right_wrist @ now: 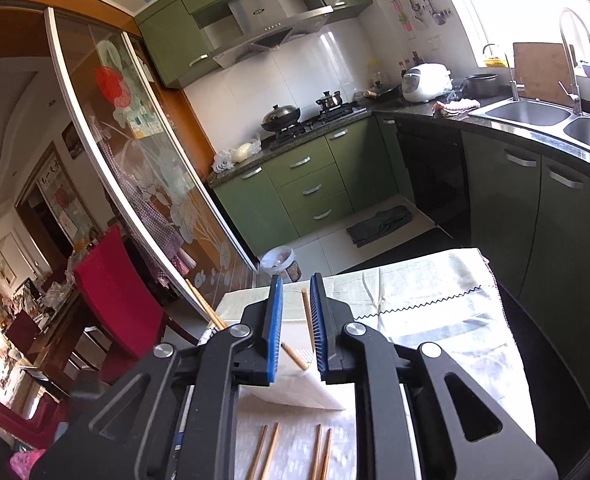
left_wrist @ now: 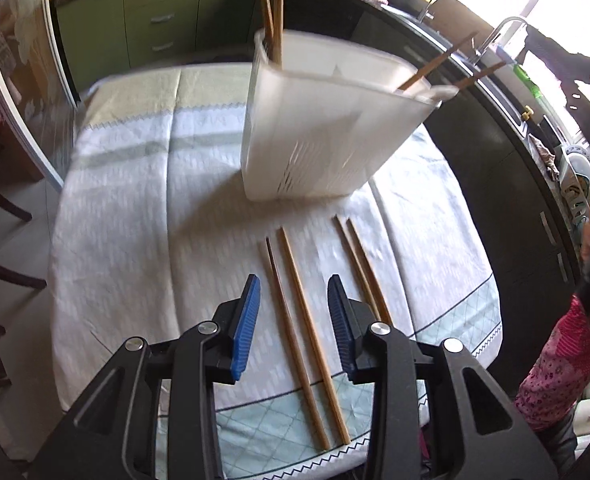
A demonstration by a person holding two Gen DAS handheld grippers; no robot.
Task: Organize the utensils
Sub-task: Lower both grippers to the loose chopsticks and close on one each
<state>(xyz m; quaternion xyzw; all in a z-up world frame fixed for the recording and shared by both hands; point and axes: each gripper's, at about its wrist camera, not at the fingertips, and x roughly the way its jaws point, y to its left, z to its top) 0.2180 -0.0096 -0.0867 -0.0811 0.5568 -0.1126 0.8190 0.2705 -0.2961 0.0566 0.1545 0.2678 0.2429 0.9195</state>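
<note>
Left gripper (left_wrist: 293, 304) jaws apart, hanging over the left pair of chopsticks (left_wrist: 299, 328) on the tablecloth (left_wrist: 127, 200) — nothing gripped; second pair (left_wrist: 361, 264) just right of it; white slotted holder (left_wrist: 327, 128) stands beyond, more chopsticks (left_wrist: 273, 4) upright inside; right gripper (right_wrist: 297, 328) slightly parted above the holder (right_wrist: 303, 392), chopstick tips (right_wrist: 307, 320) showing in the gap — no pad contact visible.

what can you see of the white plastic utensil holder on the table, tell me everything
The white translucent plastic utensil holder is a tall, roughly rectangular bin with a rimmed open top and slotted drain holes low on its walls. It stands on the pale patterned tablecloth, beyond four loose wooden chopsticks lying on the cloth. Two pairs of wooden chopsticks already stand in it, leaning out at opposite ends. Neither gripper touches it.
</note>
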